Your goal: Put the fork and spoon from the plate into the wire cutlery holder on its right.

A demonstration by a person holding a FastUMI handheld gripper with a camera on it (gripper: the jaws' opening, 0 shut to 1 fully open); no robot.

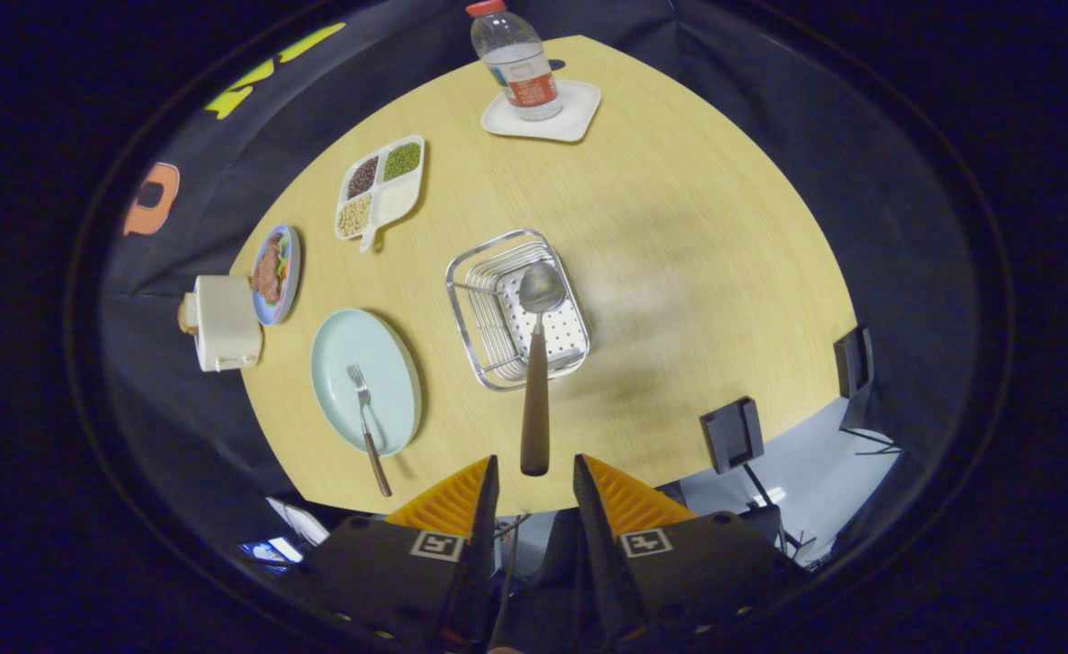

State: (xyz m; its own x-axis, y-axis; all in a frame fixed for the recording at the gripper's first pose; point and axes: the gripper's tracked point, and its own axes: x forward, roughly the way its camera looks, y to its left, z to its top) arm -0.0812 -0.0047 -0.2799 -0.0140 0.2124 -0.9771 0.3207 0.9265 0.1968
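spoon above the wire holder, fork on the plate

while the gripper (534, 481) hangs high over the near edge of the wooden table (679, 227), its two fingers stand apart, released, with nothing pressed between them. the spoon (536, 363) sits just ahead of the fingers, its brown handle end level with the gap between the fingertips and touching neither of them. its metal bowl lies over the wire cutlery holder (516, 309), toward the far side of the basket. whether the spoon rests in the holder or is in the air above it cannot be told from this view.

the pale blue plate (352, 354) lies just left of the holder, apart from it. the fork (366, 427) lies on the plate, tines toward the far side, its brown handle reaching over the near rim onto the table.

further left and far: a small plate of food (276, 272), a white box (223, 322) at the table's left edge, and a divided tray of beans (380, 186). at the far edge a water bottle (516, 64) stands upright on a white square coaster (579, 113).
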